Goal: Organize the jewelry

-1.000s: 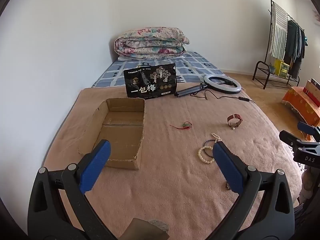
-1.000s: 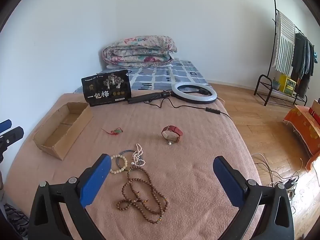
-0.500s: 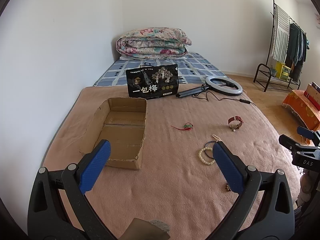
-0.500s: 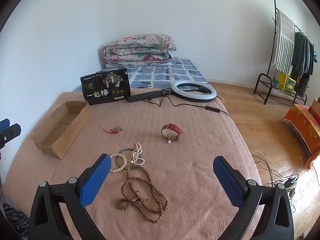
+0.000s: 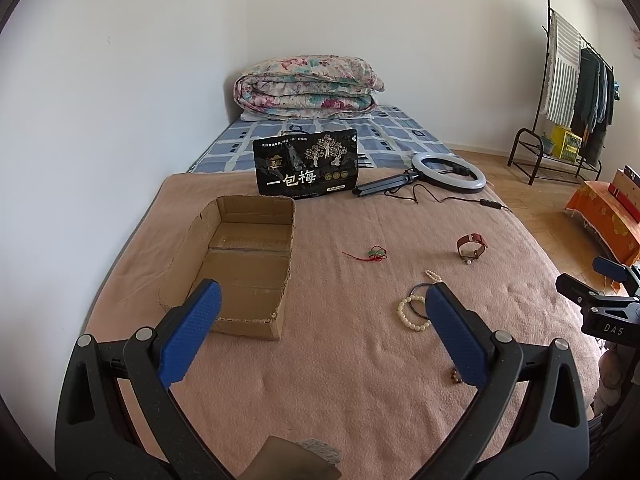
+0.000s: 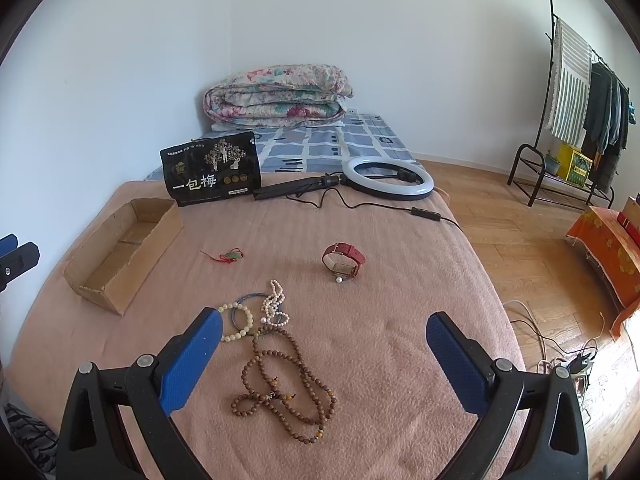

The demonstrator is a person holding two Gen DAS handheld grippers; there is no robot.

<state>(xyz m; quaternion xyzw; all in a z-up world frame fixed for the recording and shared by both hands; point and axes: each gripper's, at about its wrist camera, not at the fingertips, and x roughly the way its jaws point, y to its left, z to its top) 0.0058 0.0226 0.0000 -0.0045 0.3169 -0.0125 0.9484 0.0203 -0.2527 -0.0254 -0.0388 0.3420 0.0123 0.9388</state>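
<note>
The jewelry all lies loose on the pink blanket point(image 6: 400, 340) that covers the near end of the bed, and the cardboard box point(image 6: 120, 248) that looks meant to receive it holds nothing that either view shows. Taking the box as the landmark: nearest to it on its right lies the small red-corded charm point(image 6: 230, 256); further right stands the red-strapped watch point(image 6: 344, 258) with a single loose pearl point(image 6: 338, 279) touching its near side. Nearer the cameras than the box, and to its right, sit a cream bead bracelet point(image 6: 240, 322), a thin blue bangle point(image 6: 250, 300) and a white pearl strand point(image 6: 274, 308), all overlapping; the long brown bead necklace point(image 6: 280, 392) trails from that cluster toward the right gripper point(image 6: 324, 356).

By my reading the task has not started: every piece is left to move.

Both grippers hang spread wide above the blanket and hold nothing. The left gripper point(image 5: 322, 328) faces the box's near wall.

The right wrist view shows the brown necklace whole; in the left wrist view only a few of its beads peep out beside the right finger, which also covers part of the bracelet cluster. The left view looks straight down into the box and shows its bare floor.

Beyond the box stand a black snack bag point(image 5: 306, 166) and a ring light point(image 5: 448, 172).
</note>
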